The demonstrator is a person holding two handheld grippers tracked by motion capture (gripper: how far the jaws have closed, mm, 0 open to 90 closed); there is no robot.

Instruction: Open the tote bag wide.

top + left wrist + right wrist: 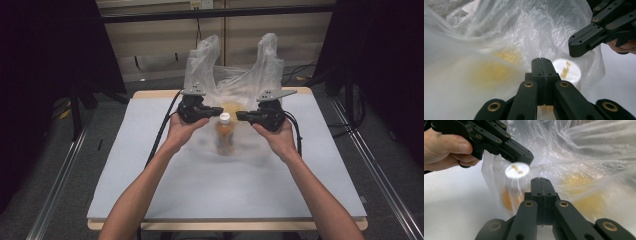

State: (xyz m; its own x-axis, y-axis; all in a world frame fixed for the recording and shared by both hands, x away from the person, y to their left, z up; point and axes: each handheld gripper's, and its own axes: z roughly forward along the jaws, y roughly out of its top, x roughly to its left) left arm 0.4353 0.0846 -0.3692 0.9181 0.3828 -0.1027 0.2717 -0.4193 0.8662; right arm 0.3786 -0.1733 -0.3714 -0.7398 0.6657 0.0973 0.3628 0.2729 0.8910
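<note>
Both grippers, left (pixel 216 110) and right (pixel 242 116), hover with jaws pressed together and empty just above the capped bottle (pixel 225 133) standing inside the bag (pixel 232 75) mid-table, so bagging looks underway; next, probably opening to grab plastic.

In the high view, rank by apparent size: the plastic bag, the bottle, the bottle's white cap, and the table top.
1. table top
2. plastic bag
3. bottle
4. white cap

The bag stands farther from the camera, so its true size may be understated.

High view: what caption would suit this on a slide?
Two hand-held grippers, left and right, shut at a clear plastic bag around a white-capped bottle.
</note>
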